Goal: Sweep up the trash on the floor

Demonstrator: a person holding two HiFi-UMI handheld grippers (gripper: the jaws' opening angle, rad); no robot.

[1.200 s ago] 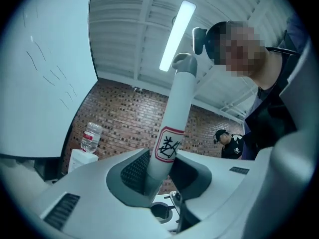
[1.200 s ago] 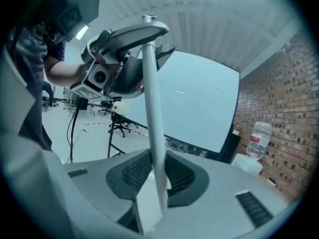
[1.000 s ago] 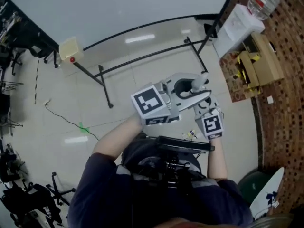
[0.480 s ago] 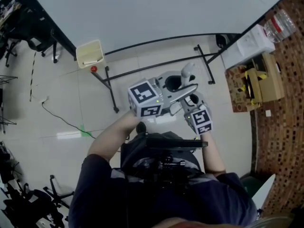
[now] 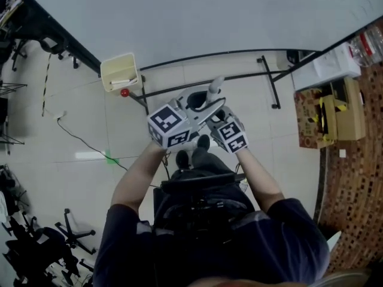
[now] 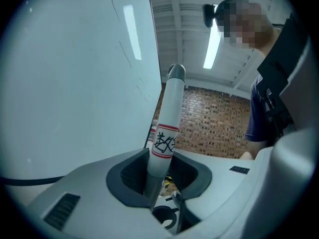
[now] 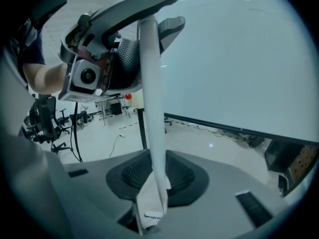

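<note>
We have walked the broom handle (image 6: 168,108) along the table (image 5: 239,11): left gripper (image 6: 160,176) and right gripper (image 7: 155,180) both stay pinched on it, left higher up the shaft, the cream bin (image 5: 119,72) now near, ahead-left. Sweeping, we judge, hasn't started.

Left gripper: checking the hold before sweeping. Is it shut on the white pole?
Shut: the left gripper has its dark pads pressed on the white grey-capped labelled pole between them.

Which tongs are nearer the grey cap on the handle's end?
Left. The left tongs grip the white handle below its grey cap; the right tongs grip it farther down, beyond the left.
</note>
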